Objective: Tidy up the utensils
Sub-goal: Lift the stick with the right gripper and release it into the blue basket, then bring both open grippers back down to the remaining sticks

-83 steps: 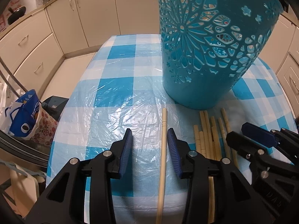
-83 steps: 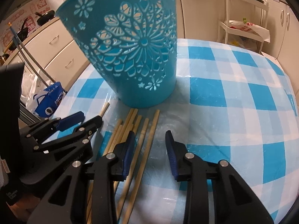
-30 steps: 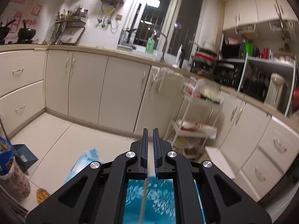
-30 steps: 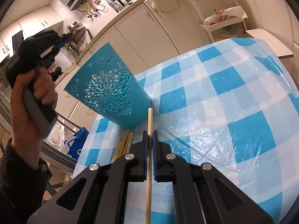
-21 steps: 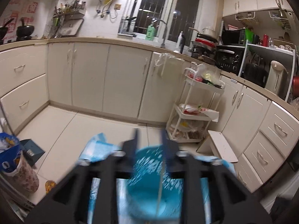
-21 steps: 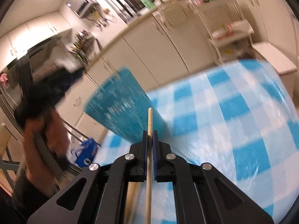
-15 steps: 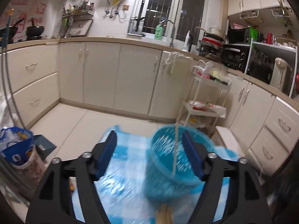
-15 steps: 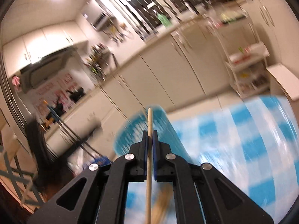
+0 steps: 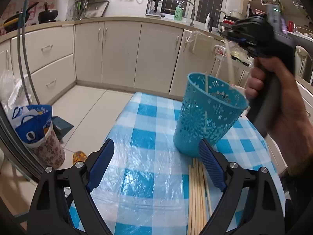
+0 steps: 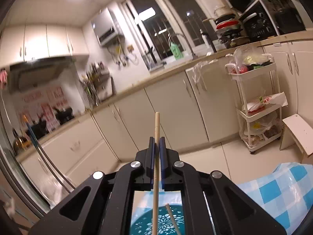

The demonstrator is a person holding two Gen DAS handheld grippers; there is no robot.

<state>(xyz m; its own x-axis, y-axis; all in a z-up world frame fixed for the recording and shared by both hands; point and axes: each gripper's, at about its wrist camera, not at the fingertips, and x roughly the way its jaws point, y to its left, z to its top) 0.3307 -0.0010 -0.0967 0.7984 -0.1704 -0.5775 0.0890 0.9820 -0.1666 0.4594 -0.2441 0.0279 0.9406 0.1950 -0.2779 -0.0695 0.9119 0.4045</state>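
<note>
A teal cut-out basket [image 9: 207, 115] stands upright on the blue checked table [image 9: 148, 168]. One wooden chopstick [image 9: 205, 84] leans inside it. Several more chopsticks [image 9: 197, 192] lie on the table just in front of the basket. My left gripper [image 9: 156, 162] is open and empty, above the table's near side. My right gripper [image 10: 156, 143] is shut on a chopstick [image 10: 156, 156] and holds it over the basket's mouth [image 10: 162, 223]. In the left wrist view the right gripper [image 9: 232, 37] is above the basket with that chopstick [image 9: 229, 66] hanging toward the opening.
Cream kitchen cabinets [image 9: 121, 51] line the far wall. A white trolley [image 10: 256, 105] stands at the right. A floral bin with a blue bag [image 9: 39, 133] sits on the floor left of the table. A small white stool [image 10: 299, 131] stands near the trolley.
My left gripper opened and its chopstick dropped into the basket, then it drew back. My right gripper lifted its chopstick from the table and tipped it upright over the basket.
</note>
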